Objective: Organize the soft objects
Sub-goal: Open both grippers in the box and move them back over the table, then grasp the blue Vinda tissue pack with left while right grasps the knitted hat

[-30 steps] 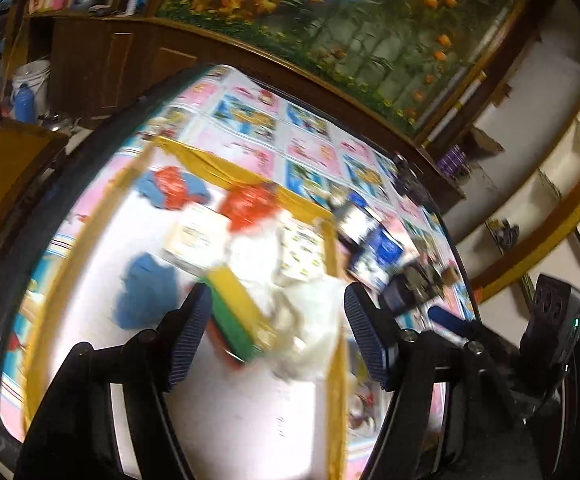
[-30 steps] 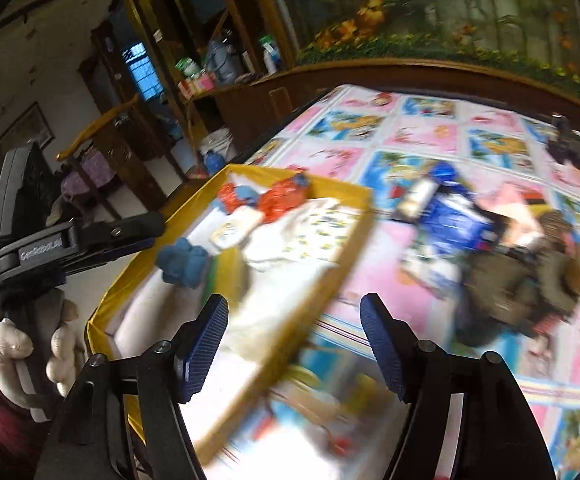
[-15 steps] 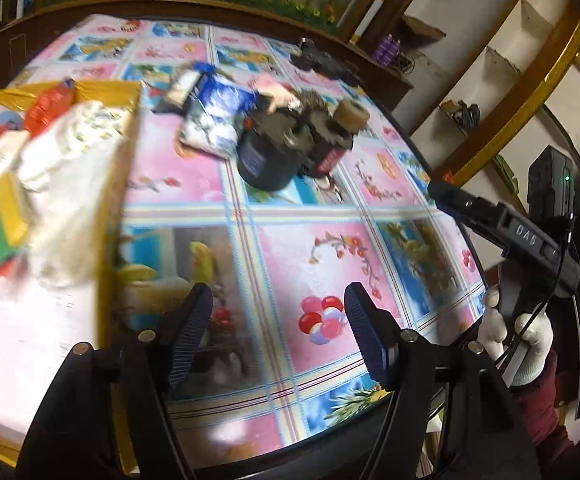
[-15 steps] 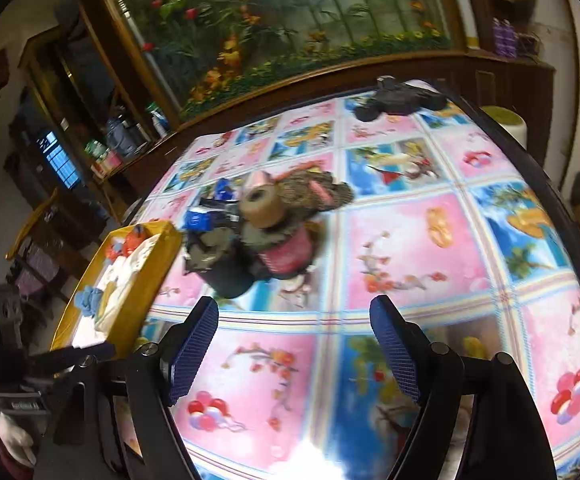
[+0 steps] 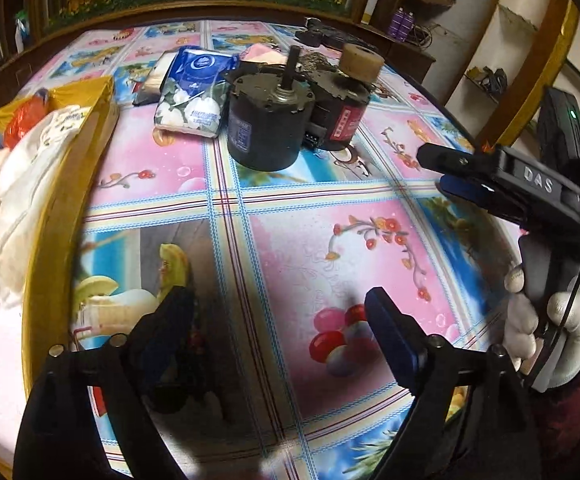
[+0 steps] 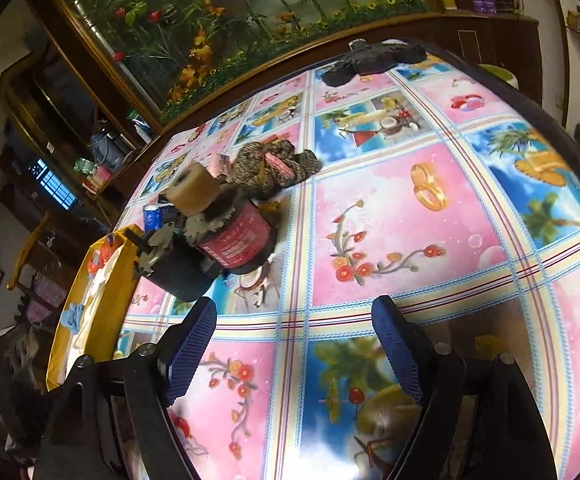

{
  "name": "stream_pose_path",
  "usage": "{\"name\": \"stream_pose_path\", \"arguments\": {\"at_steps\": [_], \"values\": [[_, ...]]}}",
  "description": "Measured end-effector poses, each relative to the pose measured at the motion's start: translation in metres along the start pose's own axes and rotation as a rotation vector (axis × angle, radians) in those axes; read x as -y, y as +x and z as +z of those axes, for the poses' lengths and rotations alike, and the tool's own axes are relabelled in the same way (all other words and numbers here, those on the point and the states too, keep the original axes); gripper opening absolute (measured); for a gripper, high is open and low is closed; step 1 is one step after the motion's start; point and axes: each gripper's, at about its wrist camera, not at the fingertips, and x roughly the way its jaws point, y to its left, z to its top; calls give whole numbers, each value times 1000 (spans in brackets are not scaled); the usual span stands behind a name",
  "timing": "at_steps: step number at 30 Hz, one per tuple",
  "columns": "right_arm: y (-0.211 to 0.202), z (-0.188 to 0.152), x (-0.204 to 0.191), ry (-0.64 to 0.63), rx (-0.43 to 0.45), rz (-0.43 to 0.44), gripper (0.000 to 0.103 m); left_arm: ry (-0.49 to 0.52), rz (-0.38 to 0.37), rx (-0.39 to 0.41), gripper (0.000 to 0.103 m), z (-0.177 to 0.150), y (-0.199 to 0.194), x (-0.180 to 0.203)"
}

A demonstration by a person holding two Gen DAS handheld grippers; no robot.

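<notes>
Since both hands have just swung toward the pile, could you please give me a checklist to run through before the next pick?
1. Left tongs empty, jaws just opened wider: ok.
2. Right tongs empty and open: ok.
3. A soft item is free to grasp: the blue tissue pack lies uncovered: ok.
4. Hard black motors lean against the pack, in the way: not ok.
5. Yellow tray has room left: cannot tell.
6. The two tongs are clear of each other: ok.

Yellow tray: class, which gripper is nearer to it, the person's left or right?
Left. The left gripper is just beside the yellow tray; the right gripper is farther off, beyond the left one.
</notes>
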Motion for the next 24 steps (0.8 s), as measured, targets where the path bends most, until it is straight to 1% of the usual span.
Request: {"name": "stream_pose_path", "arguments": {"at_steps": [1,2,4,8,12,24], "values": [[4,0,3,14,-10,1,80,21,20,7,96,-2,1,4],[3,1,3,18,1,7,80,38,47,8,102,-5,4,7],[3,1,5,26,11,8,84,51,85,-3,103,-5,7,12],[5,-1,8,41,16,16,85,33,112,-3,103,-4,7,8],[4,-2,6,36,16,13,85,54,150,-13,103,-5,11,14],[2,-3,7,41,18,25,89,52,149,-10,103,-6,9,13]]}}
